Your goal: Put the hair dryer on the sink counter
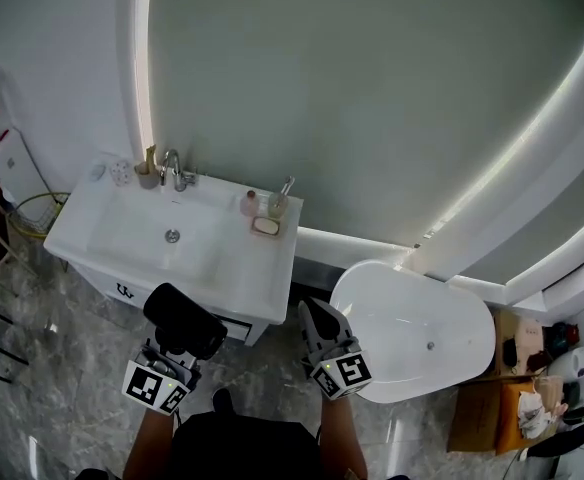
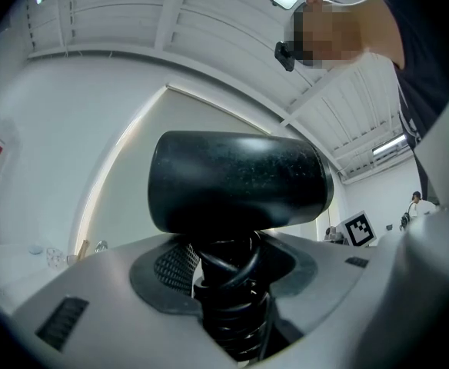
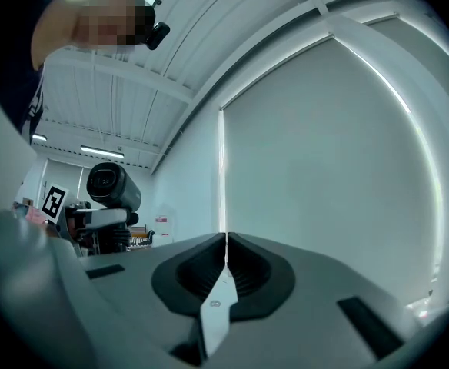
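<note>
Closest in, the left gripper (image 2: 226,279) is clamped wide on the handle of a black hair dryer (image 2: 236,181). The pads press on the cord (image 2: 232,261) that is coiled round that handle, and the barrel stands crosswise above the jaws. The dryer is therefore in the air, in front of the person and short of the cabinet, not yet over the counter. It looks like a rigid plastic shell, moderately light but top-heavy, so the barrel would tend to swing about a low hold. The wound cord gives a springy, uneven surface that could shift under the pads, so a hold high on the handle just beneath the barrel seems steadiest. The glossy barrel itself looks too broad and slick to pinch. The right gripper (image 3: 225,254) has its jaws pressed together on nothing and hangs beside the left one. Beyond them lies the white sink counter (image 1: 255,273), whose bare stretch right of the basin (image 1: 122,230) looks the likeliest landing spot. Further back on it are a soap dish (image 1: 266,226), a pink bottle (image 1: 250,204), a pump dispenser (image 1: 280,200) and the faucet (image 1: 172,169). A white bathtub (image 1: 372,273) stands to the right.
</note>
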Action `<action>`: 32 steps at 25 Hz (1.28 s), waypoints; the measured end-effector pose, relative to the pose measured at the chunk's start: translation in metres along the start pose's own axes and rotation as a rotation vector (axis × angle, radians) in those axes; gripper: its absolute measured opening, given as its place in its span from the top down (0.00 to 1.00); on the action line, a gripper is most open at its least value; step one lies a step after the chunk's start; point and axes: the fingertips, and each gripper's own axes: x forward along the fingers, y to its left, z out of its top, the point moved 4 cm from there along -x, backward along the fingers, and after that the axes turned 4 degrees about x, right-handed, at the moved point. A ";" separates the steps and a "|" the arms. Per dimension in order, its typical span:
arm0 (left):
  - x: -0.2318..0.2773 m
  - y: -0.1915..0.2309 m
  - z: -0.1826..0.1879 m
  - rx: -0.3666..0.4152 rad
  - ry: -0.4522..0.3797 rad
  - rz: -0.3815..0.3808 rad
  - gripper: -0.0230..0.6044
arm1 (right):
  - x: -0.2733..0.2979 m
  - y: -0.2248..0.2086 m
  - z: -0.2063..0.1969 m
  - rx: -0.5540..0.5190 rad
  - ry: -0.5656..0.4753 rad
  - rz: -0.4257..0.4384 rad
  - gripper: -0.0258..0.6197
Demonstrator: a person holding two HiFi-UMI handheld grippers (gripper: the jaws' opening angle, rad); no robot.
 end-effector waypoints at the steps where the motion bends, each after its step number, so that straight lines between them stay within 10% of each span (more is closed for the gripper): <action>1: 0.005 0.007 -0.001 -0.007 0.001 -0.006 0.61 | 0.008 -0.001 -0.001 -0.001 0.005 -0.004 0.91; 32: 0.070 -0.026 -0.034 -0.056 0.051 0.053 0.61 | 0.009 -0.076 -0.002 0.024 0.038 0.042 0.91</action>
